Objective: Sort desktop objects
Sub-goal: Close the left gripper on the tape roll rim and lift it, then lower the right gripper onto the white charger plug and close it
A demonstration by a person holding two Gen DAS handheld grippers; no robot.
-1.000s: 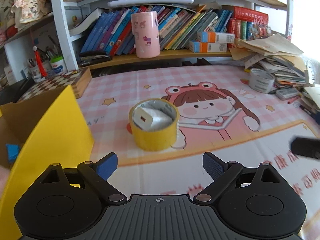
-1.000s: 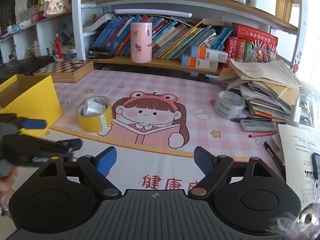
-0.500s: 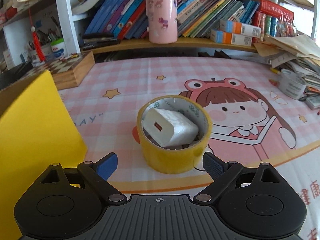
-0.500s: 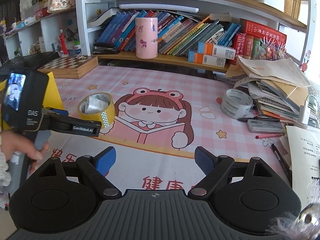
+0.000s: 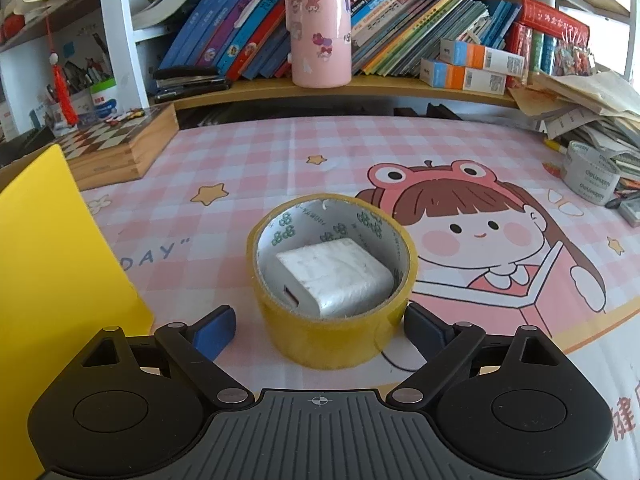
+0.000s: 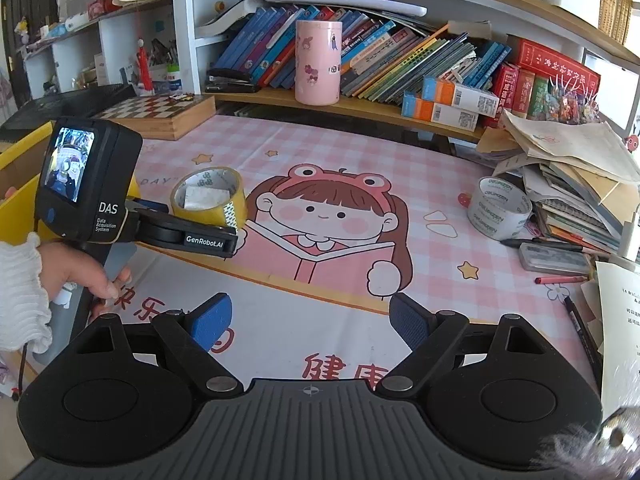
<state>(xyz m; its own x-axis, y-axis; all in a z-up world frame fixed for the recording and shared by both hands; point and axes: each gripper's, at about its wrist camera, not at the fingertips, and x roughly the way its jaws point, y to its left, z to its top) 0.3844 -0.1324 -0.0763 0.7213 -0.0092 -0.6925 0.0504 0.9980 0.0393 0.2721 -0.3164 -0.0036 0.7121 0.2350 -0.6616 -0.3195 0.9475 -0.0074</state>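
Note:
A yellow tape roll (image 5: 332,280) stands on the pink desk mat with a white charger (image 5: 334,278) lying inside its core. My left gripper (image 5: 320,332) is open, its blue pads on either side of the roll's near wall, right pad close to it, left pad a little apart. In the right wrist view the roll (image 6: 209,196) sits at the left, with the left gripper (image 6: 188,236) reaching around it. My right gripper (image 6: 310,322) is open and empty, above the mat's near edge. A white tape roll (image 6: 500,213) stands at the right.
A yellow box (image 5: 48,280) stands close on the left. A wooden chessboard box (image 5: 116,152) lies behind it. A pink cup (image 5: 320,32) and books fill the shelf at the back. A paper pile (image 6: 568,184), pens and a grey case (image 6: 554,258) crowd the right.
My left gripper has moved forward and lower toward the yellow roll, which is now between its open fingers. The right gripper has hardly moved.

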